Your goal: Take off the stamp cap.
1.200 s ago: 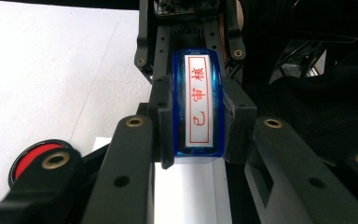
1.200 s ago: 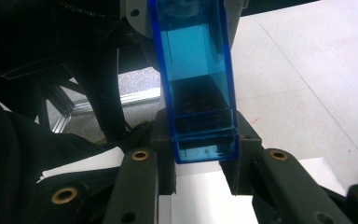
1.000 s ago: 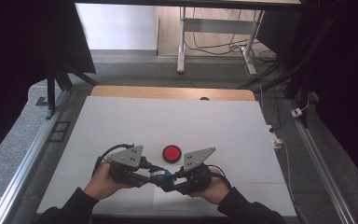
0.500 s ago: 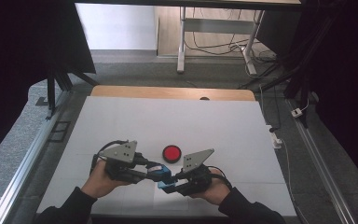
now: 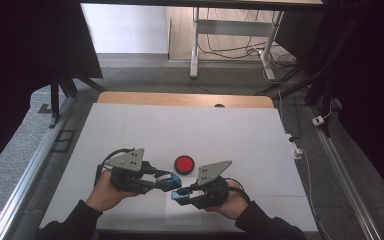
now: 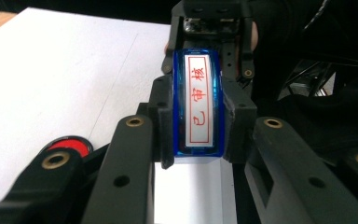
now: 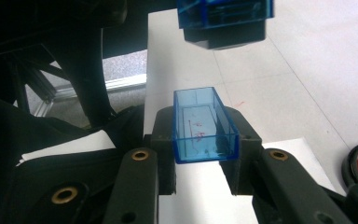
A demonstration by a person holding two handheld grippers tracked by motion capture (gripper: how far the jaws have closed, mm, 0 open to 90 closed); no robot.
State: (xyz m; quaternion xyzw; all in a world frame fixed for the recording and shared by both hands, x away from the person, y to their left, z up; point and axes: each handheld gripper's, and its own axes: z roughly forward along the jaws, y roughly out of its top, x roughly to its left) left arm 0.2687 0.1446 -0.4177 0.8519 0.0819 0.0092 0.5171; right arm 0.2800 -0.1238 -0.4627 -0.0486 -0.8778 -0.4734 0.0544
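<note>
black two-jaw grippers (image 5: 166,181) (image 5: 181,196), brass screws, grey triangular plates, black cables, dark sleeves (image 5: 70,222)

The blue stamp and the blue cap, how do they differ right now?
The blue stamp, clamped in the left tool, shows a white face with red characters; the blue cap, in the right tool, is a hollow, open box. The stamp sits slightly higher on the high view. Both are translucent blue.

White table (image 5: 130,130), red round pad (image 5: 184,163) on it

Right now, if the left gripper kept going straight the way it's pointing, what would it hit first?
Most likely the right gripper, which faces it holding the blue cap. The left gripper carries the blue stamp, so stamp and cap would meet first, though depth is unclear.
</note>
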